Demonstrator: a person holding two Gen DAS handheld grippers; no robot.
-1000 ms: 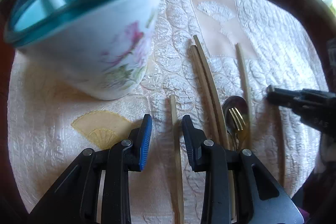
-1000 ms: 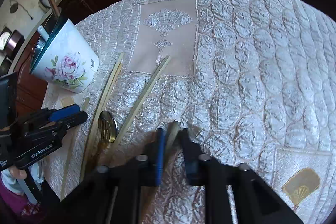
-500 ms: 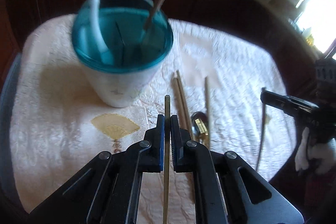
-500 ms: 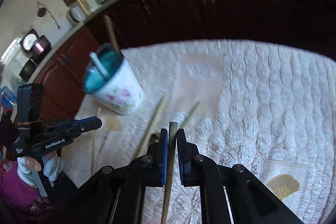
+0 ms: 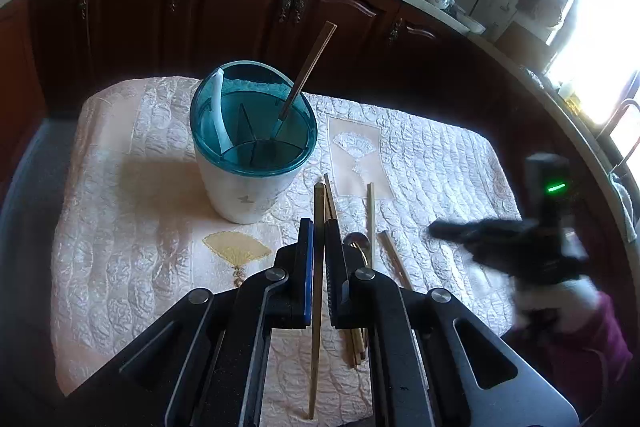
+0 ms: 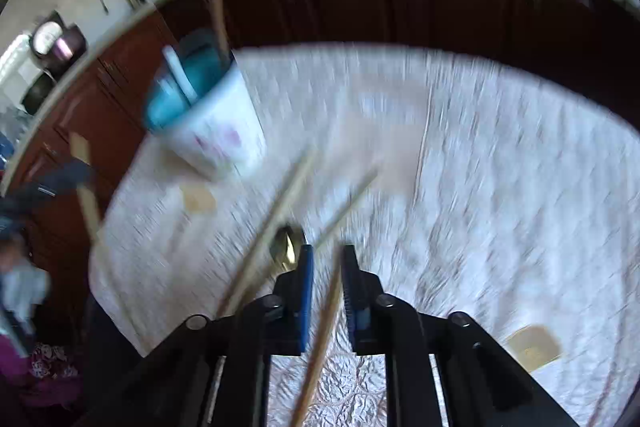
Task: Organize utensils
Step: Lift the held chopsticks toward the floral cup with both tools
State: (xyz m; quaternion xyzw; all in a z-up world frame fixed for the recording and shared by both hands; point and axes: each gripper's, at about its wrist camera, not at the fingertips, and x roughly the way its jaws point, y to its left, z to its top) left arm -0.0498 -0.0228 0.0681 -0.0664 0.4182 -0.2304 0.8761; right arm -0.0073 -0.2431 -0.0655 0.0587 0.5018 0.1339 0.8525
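Observation:
A white floral utensil holder (image 5: 244, 187) with a teal divided rim stands on the quilted cloth; it holds a white spoon (image 5: 216, 107) and one chopstick (image 5: 306, 75). My left gripper (image 5: 318, 231) is shut on a chopstick (image 5: 317, 287), raised above the cloth just right of the holder. More chopsticks (image 5: 370, 215) and a metal spoon (image 5: 356, 241) lie on the cloth. In the blurred right wrist view, my right gripper (image 6: 326, 259) has parted jaws with a chopstick (image 6: 324, 327) lying loose between them, and the holder (image 6: 212, 123) is far left.
The cloth-covered table (image 5: 440, 163) ends at dark edges all round. Dark wooden cabinets (image 5: 224, 11) and a counter stand behind it. The right gripper (image 5: 500, 243) shows at the right of the left wrist view.
The left gripper has risen with its chopstick. The right gripper, shut on a chopstick half a second ago, has parted its jaws and the chopstick has tilted; its view is blurred by motion.

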